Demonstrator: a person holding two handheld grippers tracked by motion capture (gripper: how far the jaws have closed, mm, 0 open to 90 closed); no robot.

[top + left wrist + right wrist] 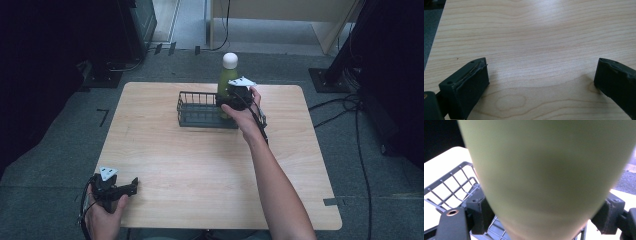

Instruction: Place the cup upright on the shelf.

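Note:
A green bottle (222, 80) with a white cap (229, 60) stands upright at the right end of a dark wire basket (197, 109), at the far middle of the wooden table (210, 165). My right gripper (229, 100) reaches it from the near side. In the right gripper view the bottle (549, 170) sits between the two jaws, whose pads (482, 213) lie against its sides, so the right gripper (544, 220) is shut on it. My left gripper (131, 187) rests at the table's near left corner, and in its own view the left gripper (541, 68) stands open over bare wood.
The basket (451, 185) holds nothing but the bottle. Cables (345, 107) run over the grey floor to the right of the table, dark equipment stands at both sides, and a pale cabinet (280, 12) is behind.

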